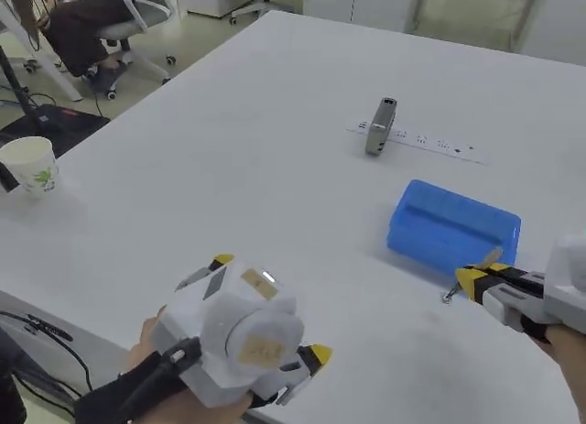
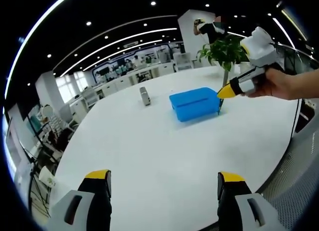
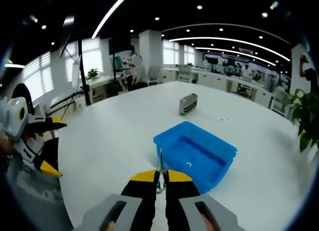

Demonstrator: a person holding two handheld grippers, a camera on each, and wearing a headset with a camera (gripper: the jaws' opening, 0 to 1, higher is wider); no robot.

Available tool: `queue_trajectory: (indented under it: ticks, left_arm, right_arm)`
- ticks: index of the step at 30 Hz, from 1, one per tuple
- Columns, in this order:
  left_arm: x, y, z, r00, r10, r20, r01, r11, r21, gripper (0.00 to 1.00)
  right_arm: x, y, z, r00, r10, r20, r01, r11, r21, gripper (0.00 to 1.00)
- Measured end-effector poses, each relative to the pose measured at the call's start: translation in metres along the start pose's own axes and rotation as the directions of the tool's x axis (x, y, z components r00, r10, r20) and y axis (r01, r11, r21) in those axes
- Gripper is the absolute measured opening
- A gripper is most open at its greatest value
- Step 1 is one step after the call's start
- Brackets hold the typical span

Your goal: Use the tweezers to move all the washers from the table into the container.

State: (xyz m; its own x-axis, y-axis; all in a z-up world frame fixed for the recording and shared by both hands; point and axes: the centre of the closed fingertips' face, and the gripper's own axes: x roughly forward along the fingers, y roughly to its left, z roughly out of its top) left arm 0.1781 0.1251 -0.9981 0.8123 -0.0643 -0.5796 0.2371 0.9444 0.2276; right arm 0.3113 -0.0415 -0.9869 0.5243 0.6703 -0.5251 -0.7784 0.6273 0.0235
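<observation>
A blue open container (image 1: 453,227) sits on the white table (image 1: 229,186) at the right. My right gripper (image 1: 470,279) is shut on thin metal tweezers (image 1: 450,294), whose tips point down at the table just in front of the container. In the right gripper view the tweezers (image 3: 160,163) stick out of the shut gripper (image 3: 160,177) toward the container (image 3: 199,141), where a small pale speck (image 3: 188,164) lies inside. My left gripper (image 1: 269,307) hovers over the near edge of the table, open and holding nothing (image 2: 164,183). I cannot make out any washer on the table.
A grey box-shaped device (image 1: 380,126) stands on a white power strip (image 1: 430,145) beyond the container. A paper cup (image 1: 30,165) stands at the table's far left edge. Office chairs and a seated person (image 1: 87,26) are past the left corner.
</observation>
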Motion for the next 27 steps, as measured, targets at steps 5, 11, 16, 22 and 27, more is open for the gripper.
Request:
queue_trajectory:
  ticks: [5,11,16,22,27]
  left_arm:
    - [0.001,0.000,-0.001,1.0000,0.002,-0.007,-0.002,1.000,0.003,0.90]
    - [0.000,-0.002,0.000,1.0000,-0.007,-0.004,0.007,1.000,0.004,0.90]
    - [0.000,-0.005,0.003,0.9998,-0.016,0.008,0.016,1.000,0.015,0.89]
    - [-0.001,-0.005,0.005,0.9994,-0.028,0.018,0.028,1.000,-0.004,0.88]
    - [-0.001,-0.005,0.005,0.9993,-0.027,0.024,0.027,1.000,-0.011,0.85]
  right_arm:
    - [0.001,-0.010,0.019,0.9995,-0.008,0.030,0.009,1.000,-0.013,0.01]
    - [0.003,-0.028,0.037,0.9973,-0.041,0.062,0.042,0.999,-0.013,0.01]
    - [0.008,-0.045,0.044,0.9938,-0.083,0.074,0.084,0.996,0.000,0.01]
    - [0.010,-0.060,0.040,0.9882,-0.141,0.062,0.139,0.990,0.027,0.02]
    - [0.016,-0.069,0.033,0.9844,-0.171,0.043,0.169,0.984,0.054,0.02]
